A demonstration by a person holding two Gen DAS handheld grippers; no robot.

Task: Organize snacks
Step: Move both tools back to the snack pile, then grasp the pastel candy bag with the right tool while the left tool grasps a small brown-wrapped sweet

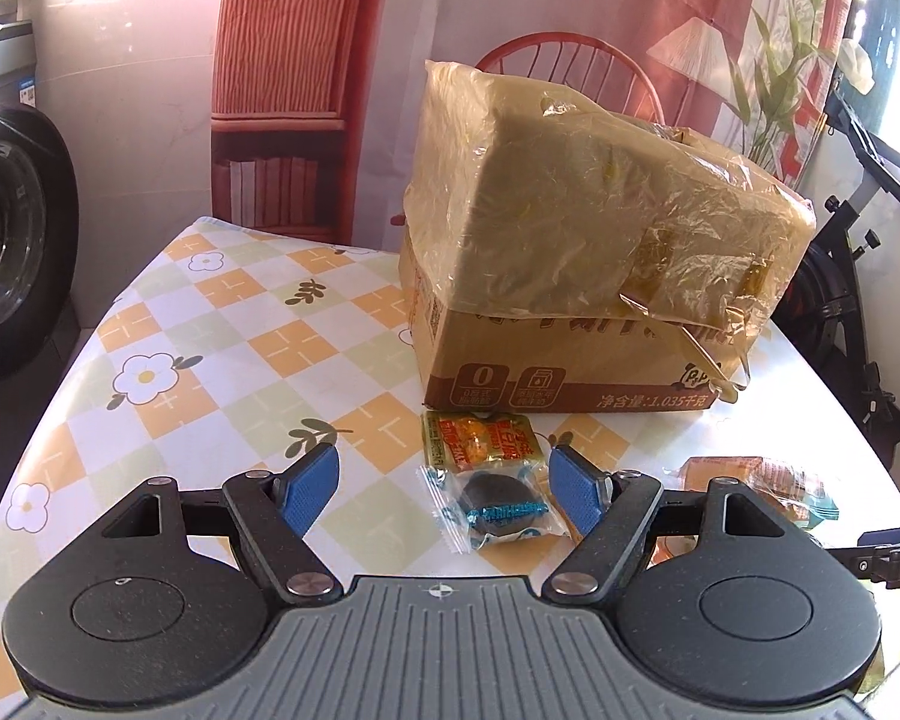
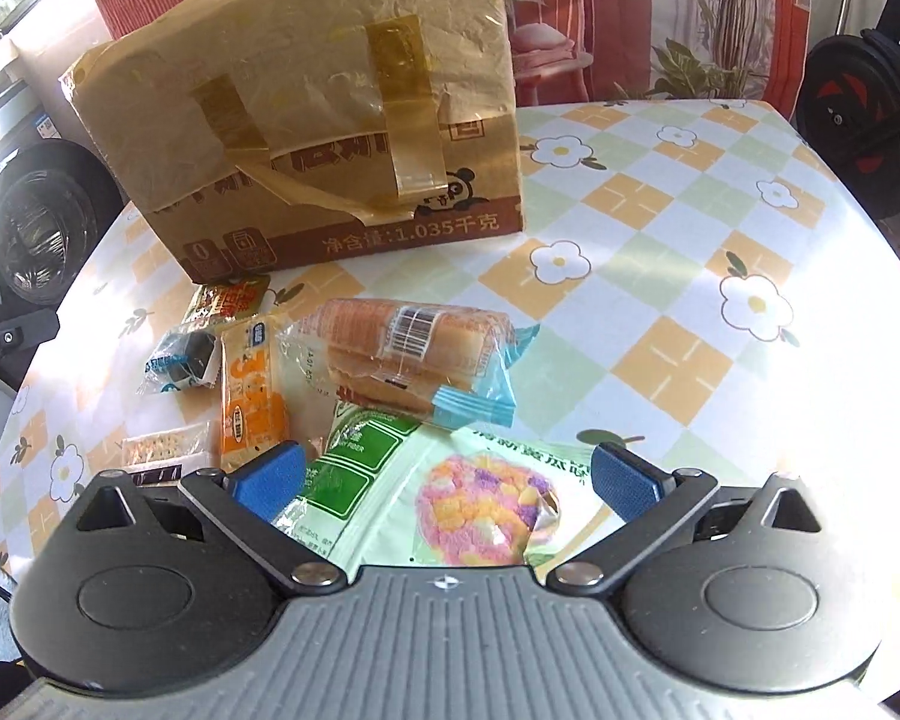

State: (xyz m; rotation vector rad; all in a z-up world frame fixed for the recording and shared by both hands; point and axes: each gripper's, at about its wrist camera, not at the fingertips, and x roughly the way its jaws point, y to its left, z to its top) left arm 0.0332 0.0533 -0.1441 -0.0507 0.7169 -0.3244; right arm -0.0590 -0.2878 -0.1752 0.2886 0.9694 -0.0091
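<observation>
Covering the table: floral checked cloth (image 2: 660,228)

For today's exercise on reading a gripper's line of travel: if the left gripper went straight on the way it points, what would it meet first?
Most likely the dark round snack in its clear wrapper, lying between the open fingers of the left gripper. Depth is hard to judge, so it may touch the tablecloth beside it first.
</observation>
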